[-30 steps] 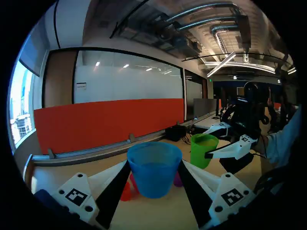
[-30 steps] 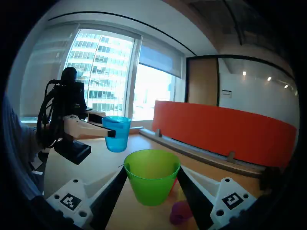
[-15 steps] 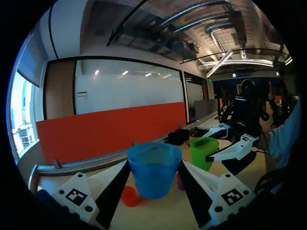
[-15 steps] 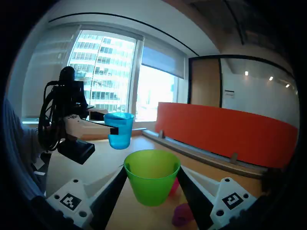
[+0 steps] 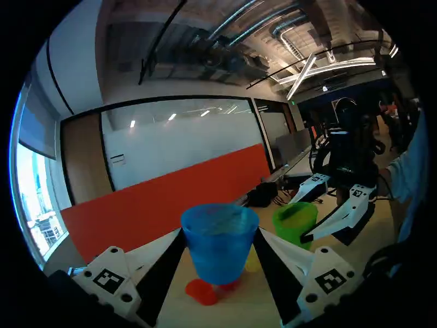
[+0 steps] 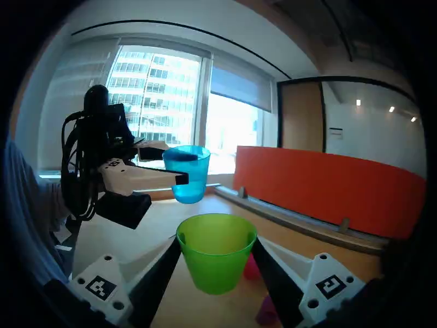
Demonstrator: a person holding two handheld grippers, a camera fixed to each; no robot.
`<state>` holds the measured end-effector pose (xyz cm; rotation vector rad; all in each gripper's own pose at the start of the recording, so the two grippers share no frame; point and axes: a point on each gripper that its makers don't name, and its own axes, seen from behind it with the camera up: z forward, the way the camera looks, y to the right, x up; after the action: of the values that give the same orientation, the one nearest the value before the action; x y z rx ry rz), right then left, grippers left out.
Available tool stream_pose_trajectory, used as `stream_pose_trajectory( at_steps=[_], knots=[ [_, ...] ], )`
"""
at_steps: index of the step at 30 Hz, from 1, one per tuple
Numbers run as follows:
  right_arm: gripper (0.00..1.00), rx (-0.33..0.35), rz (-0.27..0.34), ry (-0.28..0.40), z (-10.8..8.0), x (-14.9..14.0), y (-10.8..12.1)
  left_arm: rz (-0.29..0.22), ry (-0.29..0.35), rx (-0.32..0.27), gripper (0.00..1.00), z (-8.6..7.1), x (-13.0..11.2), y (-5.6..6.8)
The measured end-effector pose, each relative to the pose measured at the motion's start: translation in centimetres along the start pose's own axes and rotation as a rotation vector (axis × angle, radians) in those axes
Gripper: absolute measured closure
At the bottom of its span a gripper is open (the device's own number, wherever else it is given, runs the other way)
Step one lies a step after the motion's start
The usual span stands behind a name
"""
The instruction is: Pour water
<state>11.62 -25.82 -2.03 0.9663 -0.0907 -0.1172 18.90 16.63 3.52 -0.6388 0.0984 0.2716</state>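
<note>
Two cups are up in the air, each clamped in its own tool. The left gripper (image 5: pixel 219 235) has both fingers pressed on the sides of a translucent blue plastic cup (image 5: pixel 219 252), and the right gripper (image 6: pixel 217 249) has both fingers pressed on a bright green plastic cup (image 6: pixel 217 263). In the right gripper view the blue cup hangs roughly upright, up and to the left of the green one and farther off. Its base sits above the green rim, but the two are clearly apart, and the blue cup is not over the green mouth. It seems to hold some water low down, though that is hard to tell, and the green cup looks empty. In the left gripper view the green cup lies off to the right. As a judgement, the pour turns on bringing the blue rim sideways over the green mouth, then tipping it that way. Below, a small red cup (image 5: pixel 201 291) and a small yellow cup (image 5: pixel 252 263) stand on the pale wooden tabletop (image 5: pixel 240 307).
</note>
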Motion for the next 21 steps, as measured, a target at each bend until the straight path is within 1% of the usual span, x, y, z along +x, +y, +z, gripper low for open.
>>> stream_pose_trajectory(
  at_steps=[5, 11, 21],
  knots=[
    [0.09, 0.014, 0.009, 0.000, 0.1, -0.2, -0.5, 0.056, 0.015, 0.010, 0.16, 0.3, 1.0, -0.1],
    [0.09, 0.033, 0.020, 0.001, 0.5, -0.4, -1.2, 0.140, 0.020, 0.017, 0.15, 0.7, 1.9, -0.1],
    [0.09, 0.071, 0.025, 0.000, 1.2, -0.8, -2.5, 0.273, 0.027, 0.022, 0.16, 1.5, 3.3, 0.5]
  ],
)
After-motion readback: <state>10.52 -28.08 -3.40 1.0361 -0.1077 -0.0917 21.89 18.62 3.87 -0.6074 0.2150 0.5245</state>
